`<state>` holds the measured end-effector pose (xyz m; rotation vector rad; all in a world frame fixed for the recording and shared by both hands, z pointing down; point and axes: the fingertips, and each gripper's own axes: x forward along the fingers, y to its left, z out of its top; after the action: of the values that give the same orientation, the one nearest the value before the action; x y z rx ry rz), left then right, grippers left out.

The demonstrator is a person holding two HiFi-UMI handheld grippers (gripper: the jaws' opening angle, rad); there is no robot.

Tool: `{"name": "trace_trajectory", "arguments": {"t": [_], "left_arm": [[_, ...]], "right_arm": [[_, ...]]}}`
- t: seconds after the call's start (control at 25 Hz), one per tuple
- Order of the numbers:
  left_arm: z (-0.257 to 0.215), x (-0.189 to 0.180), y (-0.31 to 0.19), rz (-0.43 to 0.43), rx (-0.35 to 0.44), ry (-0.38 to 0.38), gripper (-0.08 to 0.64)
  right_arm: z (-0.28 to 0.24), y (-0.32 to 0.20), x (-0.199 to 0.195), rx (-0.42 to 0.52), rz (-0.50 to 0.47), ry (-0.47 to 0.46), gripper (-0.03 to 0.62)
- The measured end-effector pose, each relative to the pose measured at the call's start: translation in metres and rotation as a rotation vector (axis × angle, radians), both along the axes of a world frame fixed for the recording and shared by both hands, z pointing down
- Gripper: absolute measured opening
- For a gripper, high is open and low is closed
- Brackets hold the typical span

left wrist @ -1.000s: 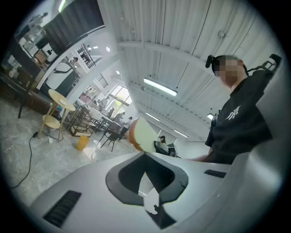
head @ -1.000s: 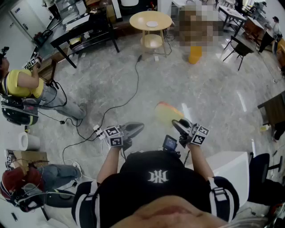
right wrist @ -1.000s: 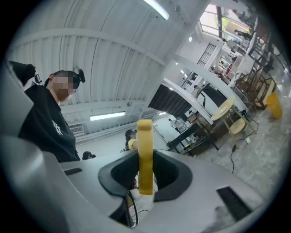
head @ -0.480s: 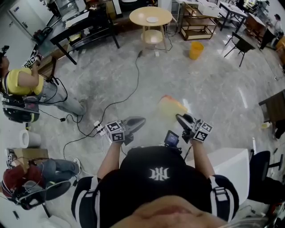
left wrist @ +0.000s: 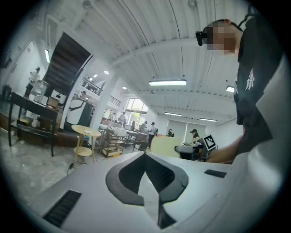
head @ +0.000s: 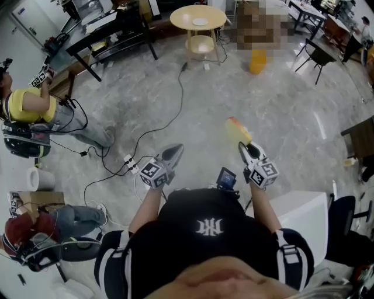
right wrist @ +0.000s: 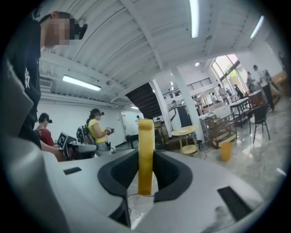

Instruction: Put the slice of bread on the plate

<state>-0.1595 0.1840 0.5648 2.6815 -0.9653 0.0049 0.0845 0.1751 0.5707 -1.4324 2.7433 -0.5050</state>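
Note:
A pale yellow slice of bread (head: pixel 237 129) stands out ahead of my right gripper (head: pixel 244 147), whose jaws are shut on its lower end. In the right gripper view the slice (right wrist: pixel 145 150) is upright and edge-on between the jaws of the gripper (right wrist: pixel 145 160). My left gripper (head: pixel 173 152) is held beside it at the left, shut and with nothing in it (left wrist: pixel 145 157). A white plate (head: pixel 200 22) lies on a round wooden table (head: pixel 186 17) far ahead across the floor. Both grippers hang in the air above the grey floor.
A black cable (head: pixel 175 111) runs over the floor to a power strip (head: pixel 130 164). A yellow bin (head: pixel 258 61) stands right of the round table, a black table (head: pixel 105 41) to its left. A person in a yellow shirt (head: pixel 29 108) stands at left, a white surface (head: pixel 304 216) at right.
The right gripper has swung the slice up and to the right, so it now shows narrower. The left gripper has turned to point more forward. The round table looks slightly nearer.

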Motion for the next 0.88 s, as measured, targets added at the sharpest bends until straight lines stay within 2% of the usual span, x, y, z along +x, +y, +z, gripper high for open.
{"name": "trace_trajectory", "arguments": {"t": [0.08, 0.24, 0.36, 0.88], "left_arm": [[-0.003, -0.009, -0.004, -0.049, -0.002, 0.006, 0.009], [-0.005, -0.017, -0.003, -0.094, 0.008, -0.013, 0.009], [-0.003, -0.015, 0.002, -0.093, 0.010, -0.041, 0.009], [-0.001, -0.002, 0.012, -0.095, 0.002, -0.074, 0.009]], "right_arm": [[-0.001, -0.001, 0.003, 0.011, 0.021, 0.059, 0.094], [-0.004, -0.001, 0.003, 0.028, 0.017, 0.090, 0.094], [-0.005, 0.000, 0.001, 0.037, 0.010, 0.102, 0.095], [0.000, 0.005, 0.017, 0.038, 0.018, 0.084, 0.095]]}}
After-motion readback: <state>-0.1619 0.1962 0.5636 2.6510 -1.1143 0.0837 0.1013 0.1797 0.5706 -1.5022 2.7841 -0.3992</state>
